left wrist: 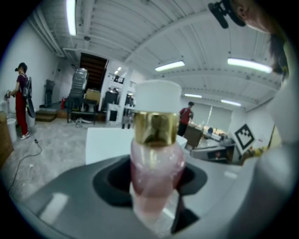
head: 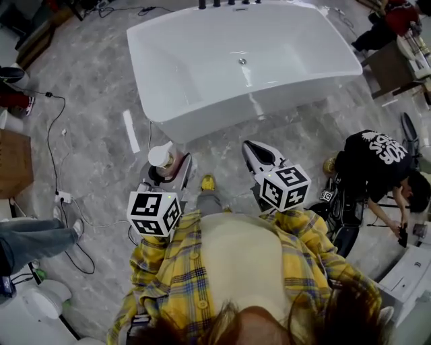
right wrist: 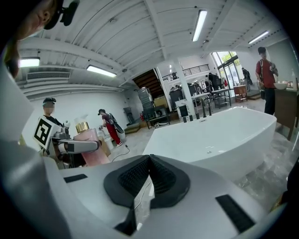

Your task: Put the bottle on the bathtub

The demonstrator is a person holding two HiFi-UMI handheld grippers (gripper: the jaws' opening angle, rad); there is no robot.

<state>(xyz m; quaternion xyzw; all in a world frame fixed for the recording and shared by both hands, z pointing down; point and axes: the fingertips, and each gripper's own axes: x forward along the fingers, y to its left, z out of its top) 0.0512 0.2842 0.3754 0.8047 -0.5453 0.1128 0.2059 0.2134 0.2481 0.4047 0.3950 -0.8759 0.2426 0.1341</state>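
My left gripper (head: 168,168) is shut on a pink bottle (head: 161,160) with a gold collar and white cap, held upright just short of the bathtub's near wall. In the left gripper view the bottle (left wrist: 156,172) stands between the jaws, filling the centre. The white bathtub (head: 195,124) lies ahead on the grey marble floor. My right gripper (head: 259,156) hangs beside the left one, its jaws pressed together with nothing between them (right wrist: 148,179). In the right gripper view the bottle (right wrist: 91,147) appears at the left and the bathtub (right wrist: 224,135) to the right.
A person in black (head: 377,168) crouches at the right by white fixtures. Cables and a power strip (head: 64,197) trail over the floor at the left. Black taps (head: 217,3) stand at the tub's far rim. Another person's leg (head: 34,236) shows at left.
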